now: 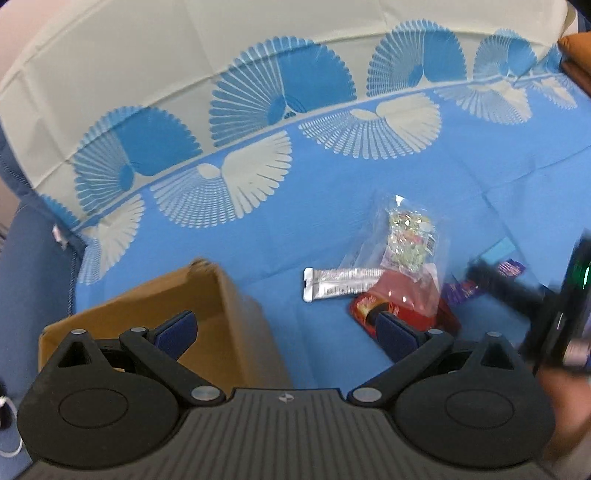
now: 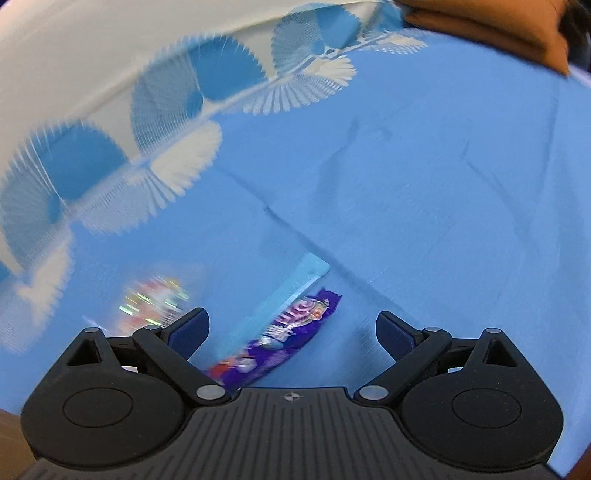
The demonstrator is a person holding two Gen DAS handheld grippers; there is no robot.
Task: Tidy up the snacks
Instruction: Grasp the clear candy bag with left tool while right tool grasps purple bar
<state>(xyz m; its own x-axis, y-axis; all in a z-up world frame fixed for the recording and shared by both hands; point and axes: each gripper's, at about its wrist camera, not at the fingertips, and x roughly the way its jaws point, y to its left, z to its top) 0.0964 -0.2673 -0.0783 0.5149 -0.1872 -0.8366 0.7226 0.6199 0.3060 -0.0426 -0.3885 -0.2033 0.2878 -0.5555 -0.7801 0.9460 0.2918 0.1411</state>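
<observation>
In the left wrist view my left gripper is open and empty, between a brown cardboard box on its left and a snack pile on its right. The pile holds a silver bar, a clear bag of candy, a red packet and purple wrappers. My right gripper shows there as a blurred black shape at the right edge. In the right wrist view my right gripper is open and empty over a purple snack bar and a light blue packet. A blurred candy bag lies left.
Everything lies on a blue tablecloth with white and blue fan patterns along its far side. A blue chair stands at the left. A brown object sits at the far right corner.
</observation>
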